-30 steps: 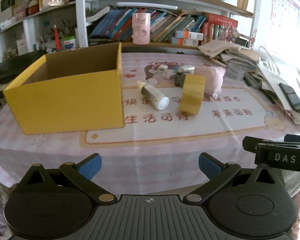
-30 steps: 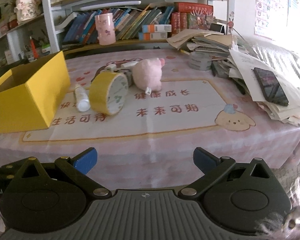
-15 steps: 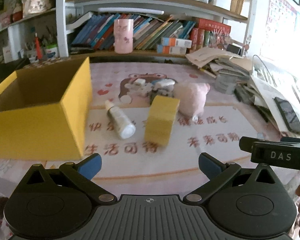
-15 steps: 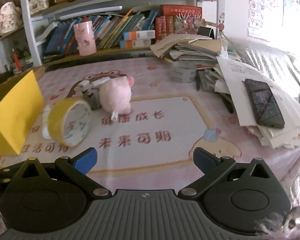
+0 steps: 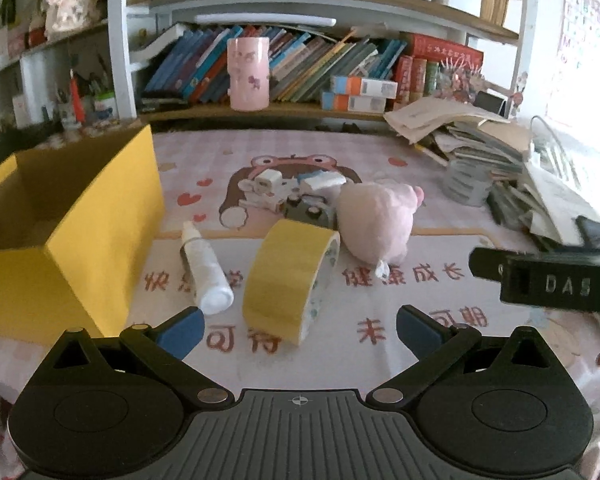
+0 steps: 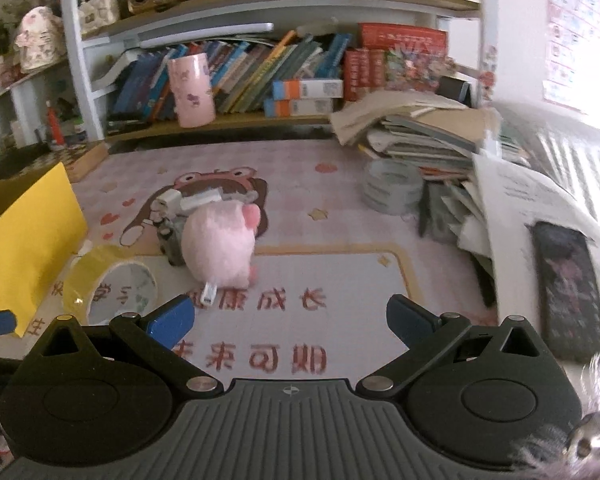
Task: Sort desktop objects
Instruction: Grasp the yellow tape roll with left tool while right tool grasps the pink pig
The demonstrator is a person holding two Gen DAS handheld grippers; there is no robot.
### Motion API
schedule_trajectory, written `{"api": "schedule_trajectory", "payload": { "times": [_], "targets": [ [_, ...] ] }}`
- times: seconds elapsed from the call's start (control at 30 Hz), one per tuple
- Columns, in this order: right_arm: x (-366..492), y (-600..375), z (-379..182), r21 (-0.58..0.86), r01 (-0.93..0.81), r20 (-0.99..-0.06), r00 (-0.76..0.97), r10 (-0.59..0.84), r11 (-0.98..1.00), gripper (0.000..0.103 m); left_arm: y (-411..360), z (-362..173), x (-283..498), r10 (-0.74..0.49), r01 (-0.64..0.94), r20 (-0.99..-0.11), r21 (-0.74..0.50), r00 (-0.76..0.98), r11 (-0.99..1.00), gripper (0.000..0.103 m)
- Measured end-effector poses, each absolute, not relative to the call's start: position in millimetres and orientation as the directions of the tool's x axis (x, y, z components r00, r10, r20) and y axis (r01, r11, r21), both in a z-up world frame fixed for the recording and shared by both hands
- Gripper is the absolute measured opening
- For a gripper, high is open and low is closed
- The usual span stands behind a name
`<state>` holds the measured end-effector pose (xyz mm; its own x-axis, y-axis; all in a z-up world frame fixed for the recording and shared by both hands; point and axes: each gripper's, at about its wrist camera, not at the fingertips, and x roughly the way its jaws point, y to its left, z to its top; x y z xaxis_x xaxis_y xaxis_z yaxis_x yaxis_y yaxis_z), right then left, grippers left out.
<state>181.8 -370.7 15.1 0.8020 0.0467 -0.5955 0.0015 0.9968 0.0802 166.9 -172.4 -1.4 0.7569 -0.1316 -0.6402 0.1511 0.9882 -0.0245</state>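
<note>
Pink plush pig [image 6: 220, 246] beside tape roll [image 6: 110, 286]

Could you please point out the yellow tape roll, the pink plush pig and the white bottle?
yellow tape roll [image 5: 284, 276], left wrist view, outer band.
pink plush pig [image 6: 220, 246], right wrist view, back.
white bottle [image 5: 206, 270], left wrist view, body.

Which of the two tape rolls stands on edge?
The yellow tape roll beside the white bottle stands on edge; the grey tape roll lies flat by the papers.

We are in a home study or child's room. A shelf [image 5: 300, 108] at 12 o'clock carries leaning books [image 5: 308, 68] and a pink cup [image 5: 248, 74]; the desk wears a pink cartoon mat [image 5: 380, 280]; loose papers [image 6: 420, 128] pile at 2 o'clock beneath a wall chart [image 6: 576, 28].
</note>
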Motion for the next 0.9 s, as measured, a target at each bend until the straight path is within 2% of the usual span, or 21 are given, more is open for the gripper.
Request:
{"api": "schedule_trajectory", "payload": {
  "times": [0.2,0.37,0.67,0.83,0.87,0.9],
  "targets": [
    [220,-375,9,0.109,-0.073,-0.604,0.787,0.124,0.991,0.103,-184,-10,189,-0.058,0.116,-0.638,0.049,0.767,0.992,0.09],
    [252,-366,-2,0.129,-0.132,-0.627,0.757,0.184,0.983,0.103,-186,-19,210,-0.041,0.139,-0.646,0.102,0.763,0.985,0.086],
    [300,-341,-17,0.133,-0.202,-0.663,0.709,0.239,0.97,0.103,-185,-30,227,-0.158,0.261,-0.668,0.056,0.727,0.964,0.082],
    [319,-336,-27,0.129,-0.212,-0.691,0.681,0.242,0.969,0.1,-187,-35,231,-0.167,0.277,-0.686,0.052,0.709,0.96,0.068],
    [321,-335,-28,0.13,-0.215,-0.695,0.676,0.244,0.968,0.098,-187,-36,232,-0.166,0.276,-0.689,0.051,0.706,0.96,0.062],
    [322,-335,-29,0.133,-0.22,-0.696,0.673,0.249,0.966,0.084,-186,-37,233,-0.166,0.273,-0.693,0.047,0.701,0.961,0.048]
  ]
}}
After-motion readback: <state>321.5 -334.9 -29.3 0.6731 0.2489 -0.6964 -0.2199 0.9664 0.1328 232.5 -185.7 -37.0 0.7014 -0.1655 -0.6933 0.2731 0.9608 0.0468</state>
